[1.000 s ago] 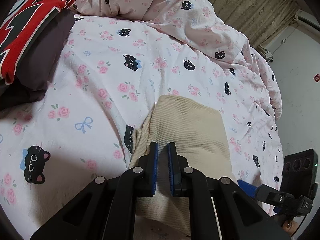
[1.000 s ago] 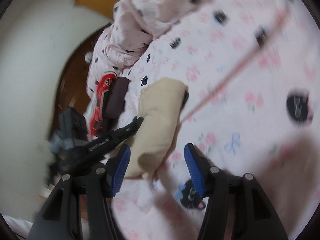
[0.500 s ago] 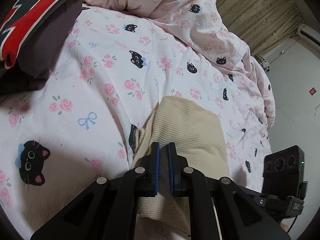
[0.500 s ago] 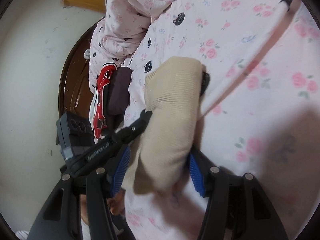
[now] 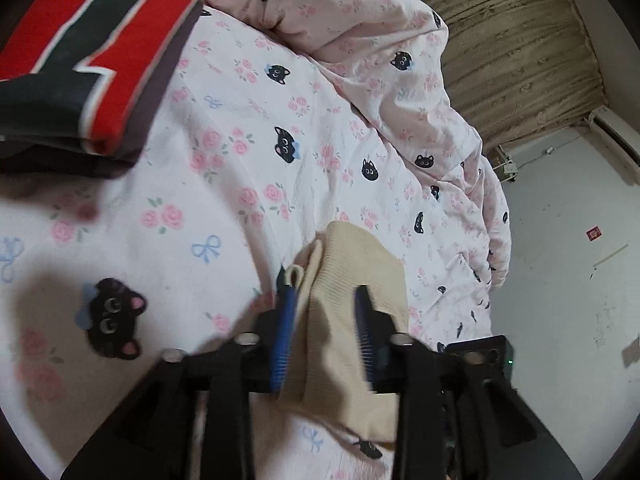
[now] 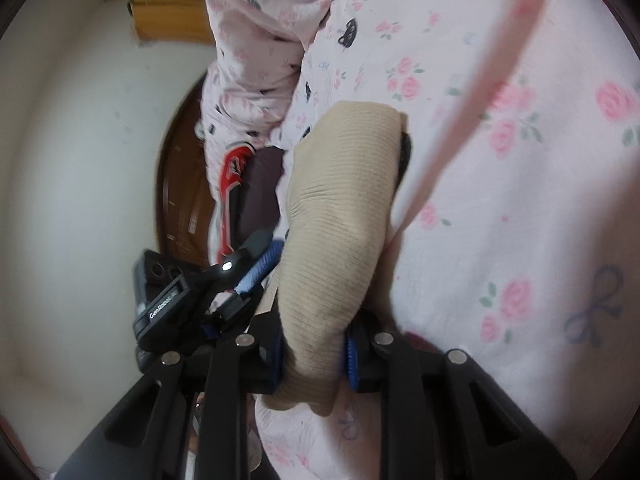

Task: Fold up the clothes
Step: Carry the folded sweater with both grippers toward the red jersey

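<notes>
Beige ribbed garment [image 5: 352,280], folded into a thick bundle, lies on a pink bedsheet [image 5: 240,152] printed with roses, bows and black cat faces. In the left wrist view it sits at lower centre, running between the two blue-padded fingers of the left gripper [image 5: 326,328]. That gripper's jaws are opening: they stand apart, the left pad alongside the folded edge and the right pad clear of the cloth, so nothing is pinched. In the right wrist view the same garment [image 6: 340,216] fills the centre of the frame, and the right gripper [image 6: 314,354] at lower centre is closing on its near end, both blue pads pressing against the knit from either side. The left gripper [image 6: 256,264] shows there at centre left, just beside the bundle. A folded red and black garment [image 5: 80,40] rests on dark cloth at the upper left of the left wrist view, well apart from the beige one. A crumpled duvet [image 5: 380,40] in the same print lies across the top.
</notes>
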The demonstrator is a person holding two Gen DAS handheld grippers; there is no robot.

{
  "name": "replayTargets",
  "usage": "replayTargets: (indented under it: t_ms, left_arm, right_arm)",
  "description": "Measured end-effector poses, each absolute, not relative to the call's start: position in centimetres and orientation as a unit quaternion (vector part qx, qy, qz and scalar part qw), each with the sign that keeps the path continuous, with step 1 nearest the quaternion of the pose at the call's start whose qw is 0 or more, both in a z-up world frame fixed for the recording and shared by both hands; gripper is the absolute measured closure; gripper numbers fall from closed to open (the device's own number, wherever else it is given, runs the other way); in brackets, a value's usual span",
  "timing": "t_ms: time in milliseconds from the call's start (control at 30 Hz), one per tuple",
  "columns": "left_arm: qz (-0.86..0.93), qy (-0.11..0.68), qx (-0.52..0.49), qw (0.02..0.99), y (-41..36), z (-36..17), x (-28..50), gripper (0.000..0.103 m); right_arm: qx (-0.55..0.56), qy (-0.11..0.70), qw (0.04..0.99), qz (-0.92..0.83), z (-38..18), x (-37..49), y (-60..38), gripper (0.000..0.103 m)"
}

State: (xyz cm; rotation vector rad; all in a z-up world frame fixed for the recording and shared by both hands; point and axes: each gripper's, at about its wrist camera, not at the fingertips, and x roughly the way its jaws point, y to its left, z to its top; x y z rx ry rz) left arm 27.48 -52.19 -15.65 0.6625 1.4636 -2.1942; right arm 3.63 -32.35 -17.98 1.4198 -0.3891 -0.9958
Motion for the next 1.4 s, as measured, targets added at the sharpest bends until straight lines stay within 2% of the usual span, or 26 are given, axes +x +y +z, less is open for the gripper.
replayTargets:
  t_ms: [367, 500, 667, 700, 800, 933, 1200, 1400]
  left_arm:
    - [-0.756, 0.557, 0.308, 0.154, -51.6, -17.3, 27.2, 0.063]
    - [-0.752, 0.563, 0.312, 0.140, -51.6, -17.9, 26.5, 0.057]
    - [-0.763, 0.543, 0.320, 0.142, -51.4, -17.8, 25.2, 0.057]
    - [-0.768, 0.535, 0.321, 0.145, -51.2, -17.7, 25.0, 0.058]
    - [-0.776, 0.513, 0.328, 0.163, -50.9, -17.4, 24.9, 0.073]
    - [-0.774, 0.513, 0.330, 0.170, -50.9, -17.1, 25.3, 0.081]
    - [-0.798, 0.474, 0.326, 0.179, -49.5, -13.8, 26.4, 0.085]
    - [-0.815, 0.463, 0.299, 0.177, -48.9, -10.6, 27.5, 0.085]
  right_arm:
    - [0.611, -0.162, 0.639, -0.439, -17.7, 3.6, -32.0, 0.081]
    - [0.609, -0.161, 0.640, -0.440, -17.7, 3.6, -31.9, 0.081]
    - [0.608, -0.161, 0.640, -0.441, -17.7, 3.7, -32.2, 0.081]
    - [0.608, -0.161, 0.640, -0.441, -17.7, 3.7, -32.4, 0.081]
    - [0.607, -0.162, 0.641, -0.441, -17.7, 3.7, -32.4, 0.081]
    - [0.607, -0.159, 0.640, -0.443, -17.5, 3.8, -32.5, 0.081]
    - [0.594, -0.140, 0.645, -0.460, -14.9, 4.9, -31.6, 0.079]
    - [0.570, -0.129, 0.662, -0.469, -10.6, 5.6, -30.8, 0.079]
